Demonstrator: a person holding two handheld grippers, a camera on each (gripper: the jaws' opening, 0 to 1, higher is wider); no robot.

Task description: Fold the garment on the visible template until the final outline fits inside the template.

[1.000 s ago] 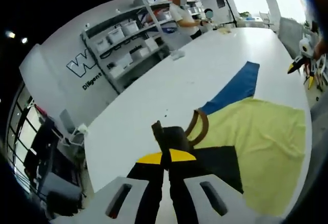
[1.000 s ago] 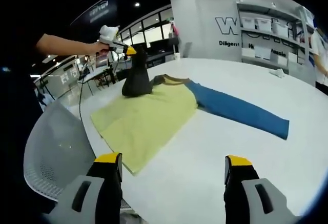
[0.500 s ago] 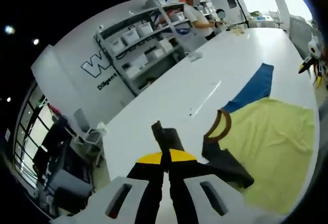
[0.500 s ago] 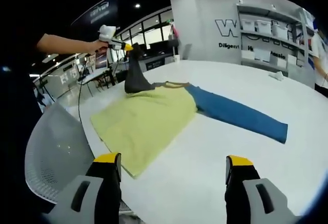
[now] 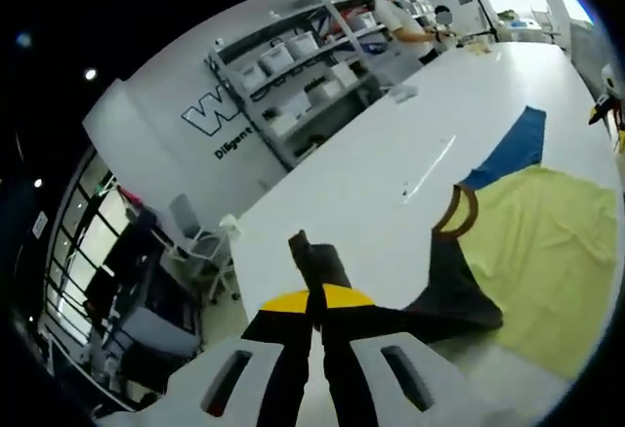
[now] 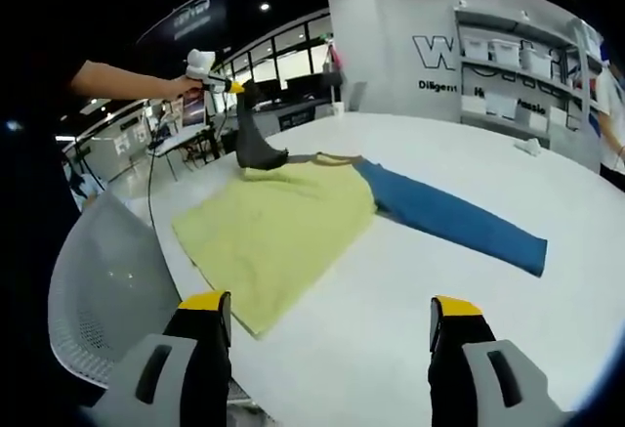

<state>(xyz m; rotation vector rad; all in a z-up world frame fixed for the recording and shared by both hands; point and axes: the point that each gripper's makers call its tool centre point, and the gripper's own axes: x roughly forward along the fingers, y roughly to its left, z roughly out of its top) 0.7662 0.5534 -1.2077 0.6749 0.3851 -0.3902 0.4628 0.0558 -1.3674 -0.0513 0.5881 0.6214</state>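
Note:
A long-sleeved garment lies on the white table (image 6: 547,329). Its body is yellow (image 6: 278,222), the collar brown (image 6: 332,159), one sleeve blue (image 6: 459,217) and spread flat, the other black (image 6: 252,144). My left gripper (image 5: 314,295) is shut on the end of the black sleeve (image 5: 454,290) and holds it in the air above the table, out past the collar (image 5: 457,212). In the right gripper view a hand holds that left gripper (image 6: 234,86), with the black sleeve hanging below it. My right gripper (image 6: 330,308) is open, with nothing in it, over the near table edge by the yellow hem.
A grey mesh chair (image 6: 107,280) stands close to the table edge beside the yellow hem. Along the back wall are shelves with bins (image 5: 312,65), and people (image 5: 400,2) stand at the table's far end. Office chairs and desks (image 5: 195,241) lie beyond the left side.
The left gripper has lifted the black sleeve higher and drawn it outward, off the yellow body. The right gripper has stayed open in place.

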